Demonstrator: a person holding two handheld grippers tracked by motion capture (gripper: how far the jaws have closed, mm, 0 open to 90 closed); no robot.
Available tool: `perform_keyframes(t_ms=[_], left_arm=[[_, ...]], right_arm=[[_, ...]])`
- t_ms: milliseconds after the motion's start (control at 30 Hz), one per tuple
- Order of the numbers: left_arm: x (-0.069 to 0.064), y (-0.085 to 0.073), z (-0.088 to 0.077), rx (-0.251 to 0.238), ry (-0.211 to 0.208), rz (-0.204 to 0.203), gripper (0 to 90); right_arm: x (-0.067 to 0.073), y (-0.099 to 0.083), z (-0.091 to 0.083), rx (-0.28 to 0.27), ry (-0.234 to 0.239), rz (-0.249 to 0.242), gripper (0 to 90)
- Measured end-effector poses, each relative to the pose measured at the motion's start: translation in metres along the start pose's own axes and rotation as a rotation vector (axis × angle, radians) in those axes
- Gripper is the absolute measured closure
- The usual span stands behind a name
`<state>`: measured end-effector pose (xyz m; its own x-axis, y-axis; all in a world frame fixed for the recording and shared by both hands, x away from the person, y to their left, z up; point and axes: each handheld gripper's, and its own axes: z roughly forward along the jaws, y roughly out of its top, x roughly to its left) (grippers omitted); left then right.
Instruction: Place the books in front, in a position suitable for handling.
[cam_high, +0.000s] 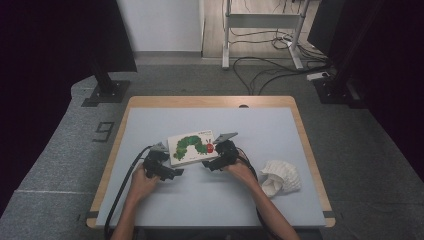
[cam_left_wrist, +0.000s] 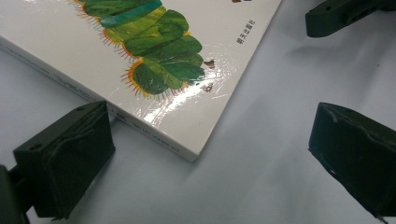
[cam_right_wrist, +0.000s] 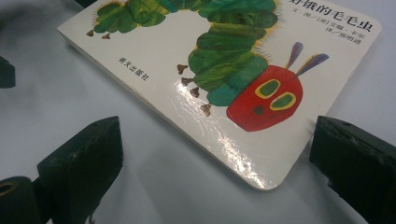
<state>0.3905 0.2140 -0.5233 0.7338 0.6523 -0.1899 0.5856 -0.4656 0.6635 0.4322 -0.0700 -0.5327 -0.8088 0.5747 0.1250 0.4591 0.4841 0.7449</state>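
A white picture book (cam_high: 191, 146) with a green caterpillar and red head on its cover lies flat in the middle of the table. My left gripper (cam_high: 172, 171) stands open at the book's near left corner (cam_left_wrist: 198, 154), its jaws wide apart and empty, the corner between them. My right gripper (cam_high: 210, 165) is open at the book's near right corner (cam_right_wrist: 266, 179), by the red head (cam_right_wrist: 264, 98), jaws on either side of the corner without touching it. The right gripper's jaw tip (cam_left_wrist: 336, 16) lies beyond the book in the left gripper view.
A crumpled white cloth (cam_high: 281, 176) lies on the table at the right, close to the right forearm. The table (cam_high: 210, 117) has a pale blue-grey mat with a wooden rim. Cables (cam_high: 122, 190) trail off the near edge.
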Motion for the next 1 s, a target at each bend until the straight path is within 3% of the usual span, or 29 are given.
perform_keyframes(t_ms=[567, 767, 1000], left_arm=[[-0.035, -0.016, -0.005, 0.014, 0.016, 0.033, 0.0], [-0.048, -0.023, -0.010, 0.019, -0.016, 0.026, 0.0], [-0.071, -0.033, -0.013, 0.023, -0.040, 0.047, 0.0]], right_arm=[[0.023, -0.021, -0.022, 0.016, 0.005, -0.005, 3.0], [0.031, -0.029, -0.030, 0.022, 0.010, -0.002, 3.1], [0.045, -0.043, -0.043, 0.037, -0.014, -0.034, 3.2]])
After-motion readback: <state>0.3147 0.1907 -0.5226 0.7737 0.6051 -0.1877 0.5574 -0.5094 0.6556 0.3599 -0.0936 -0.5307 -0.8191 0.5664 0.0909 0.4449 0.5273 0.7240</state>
